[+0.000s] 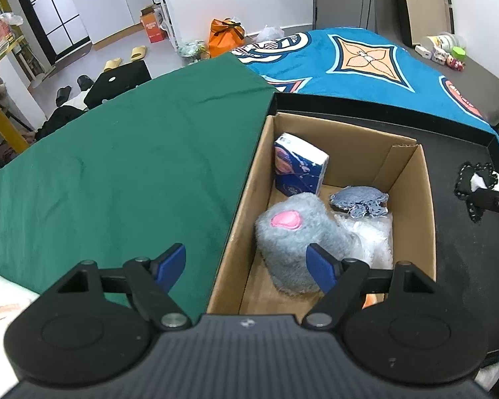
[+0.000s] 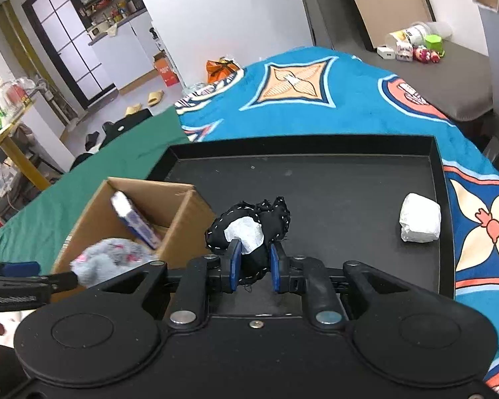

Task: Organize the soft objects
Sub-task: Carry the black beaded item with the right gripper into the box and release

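Bedroom-like space with a bed under a blue patterned blanket [image 2: 332, 113] and a green cloth [image 1: 116, 166]; on these, a black tray [image 2: 349, 173] with a cardboard box [image 1: 425, 199] set at its left edge.

Already inside the box: grey plush toy [image 1: 292, 242], tissue pack [image 1: 299, 166] leaning at the far left corner, small blue-grey fabric piece [image 1: 359, 199], clear bubble wrap [image 1: 369, 236]. Judged well along, perhaps more than half done.

Left claw [image 1: 246, 266] wide apart, empty, hovering over the near left edge of the box, one blue pad in front of the plush.

Right claw [image 2: 252, 266] clamped on a black stitched fabric piece [image 2: 269, 212] with white stuffing showing, held just above the tray floor, beside the box's right wall.

Still out: a white wrapped bundle [image 2: 419, 219] near the tray's right edge, well apart from the box.

Likely left: carrying the black piece over the box wall and letting go, then fetching the white bundle.
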Demonstrator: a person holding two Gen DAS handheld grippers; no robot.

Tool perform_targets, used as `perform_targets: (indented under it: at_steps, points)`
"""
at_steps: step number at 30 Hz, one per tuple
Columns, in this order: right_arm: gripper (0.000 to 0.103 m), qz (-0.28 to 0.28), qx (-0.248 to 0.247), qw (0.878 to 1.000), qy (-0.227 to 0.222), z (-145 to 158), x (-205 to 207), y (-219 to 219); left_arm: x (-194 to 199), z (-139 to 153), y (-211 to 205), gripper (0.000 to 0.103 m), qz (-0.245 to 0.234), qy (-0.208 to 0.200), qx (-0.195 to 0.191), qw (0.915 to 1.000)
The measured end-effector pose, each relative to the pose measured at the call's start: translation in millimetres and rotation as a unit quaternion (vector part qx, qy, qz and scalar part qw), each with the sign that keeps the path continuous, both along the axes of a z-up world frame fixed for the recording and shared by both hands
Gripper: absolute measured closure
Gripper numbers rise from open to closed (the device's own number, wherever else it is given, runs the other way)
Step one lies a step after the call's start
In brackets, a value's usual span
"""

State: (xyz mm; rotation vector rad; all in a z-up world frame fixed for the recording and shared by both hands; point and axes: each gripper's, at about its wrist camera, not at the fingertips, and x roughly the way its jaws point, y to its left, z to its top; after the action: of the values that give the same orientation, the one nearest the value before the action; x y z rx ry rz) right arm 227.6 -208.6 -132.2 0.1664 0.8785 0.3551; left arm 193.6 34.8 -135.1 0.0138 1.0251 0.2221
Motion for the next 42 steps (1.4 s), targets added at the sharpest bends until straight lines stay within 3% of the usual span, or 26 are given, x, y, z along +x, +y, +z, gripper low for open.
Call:
perform_targets:
  at_steps: [9, 16, 25, 27, 30, 35, 37, 39, 42]
  points:
    - [0.083, 0.022, 0.008, 0.999, -0.022, 32, -20, 24, -21, 0, 17, 0.025, 0.005, -0.016, -0.023, 0.9996]
    - [0.082, 0.043, 0.014, 0.999, -0.026, 41, -33, 54, -34, -5, 31, 0.03, 0.009, -0.028, -0.051, 0.9983]
    - [0.081, 0.068, 0.008, 0.997, -0.022, 42, -44, 92, -38, -16, 46, 0.062, 0.011, -0.031, -0.094, 0.995]
    - [0.081, 0.075, 0.006, 0.997, -0.021, 42, -46, 100, -38, -21, 50, 0.078, 0.01, -0.024, -0.102, 0.9944]
    - [0.081, 0.085, 0.004, 0.996, -0.016, 40, -49, 113, -38, -25, 58, 0.09, 0.013, -0.021, -0.127, 0.9915]
    - [0.08, 0.1, 0.005, 0.995, -0.01, 37, -54, 133, -40, -27, 59, 0.091, 0.007, -0.028, -0.141, 0.9897]
    - [0.074, 0.106, 0.012, 0.994, -0.005, 36, -55, 140, -41, -27, 62, 0.091, 0.008, -0.03, -0.149, 0.9884]
    - [0.055, 0.119, 0.024, 0.993, 0.003, 35, -55, 146, -41, -28, 66, 0.091, 0.008, -0.03, -0.158, 0.9869]
    - [0.051, 0.116, 0.015, 0.993, 0.002, 33, -57, 147, -42, -28, 69, 0.088, 0.01, -0.029, -0.164, 0.986]
